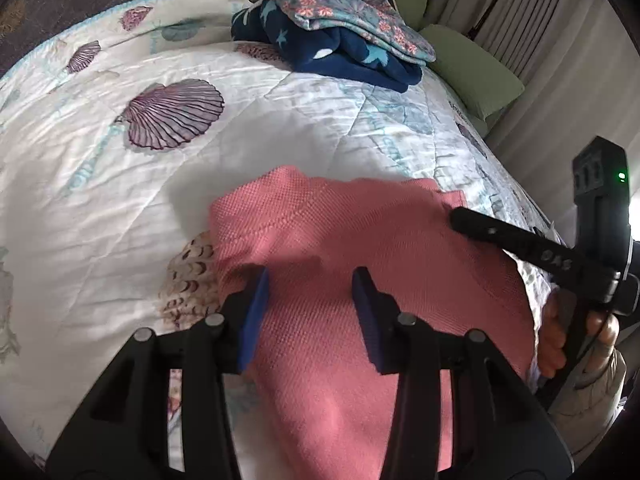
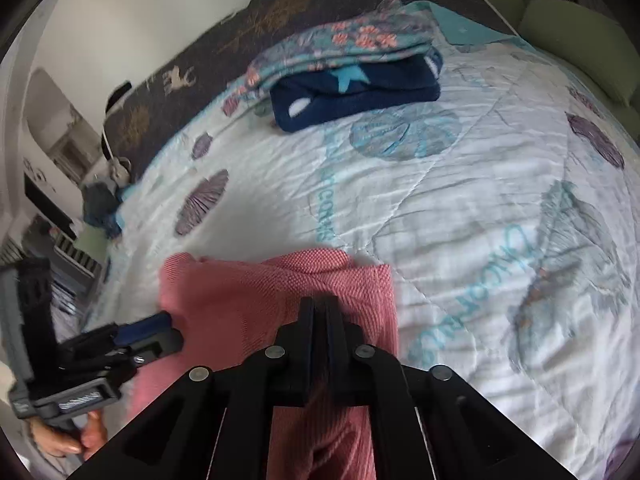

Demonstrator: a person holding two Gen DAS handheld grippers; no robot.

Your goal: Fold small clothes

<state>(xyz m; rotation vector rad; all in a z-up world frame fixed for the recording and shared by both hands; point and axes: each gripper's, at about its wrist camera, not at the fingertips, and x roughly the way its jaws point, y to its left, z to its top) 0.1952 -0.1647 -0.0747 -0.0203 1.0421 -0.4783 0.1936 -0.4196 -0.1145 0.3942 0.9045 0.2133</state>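
The pink garment (image 1: 340, 248) is lying on the quilt (image 1: 120, 200) in the lower centre of both views, its far edge folded over and its near part running down under the grippers. In the left wrist view, the left gripper (image 1: 310, 300) is standing over the garment with its blue pads (image 1: 252, 320) apart; the knit fabric is showing between them, and the pads are not pressing on it. In the right wrist view, the right gripper (image 2: 320, 312) is sitting with its fingers together, and pink fabric is showing in the slit just below the tips, so it is clamping the garment. The left gripper is also appearing at the lower left of the right wrist view, beside the garment's left edge, with a hand (image 2: 72, 436) below it. A stack of folded clothes (image 1: 340, 44) is resting on the quilt at the upper centre of both views, well apart from the pink garment: a floral piece (image 2: 340, 48) is lying on top of a navy piece (image 2: 360, 96). Green cushions (image 1: 476, 76) are sitting at the upper right of the left wrist view.
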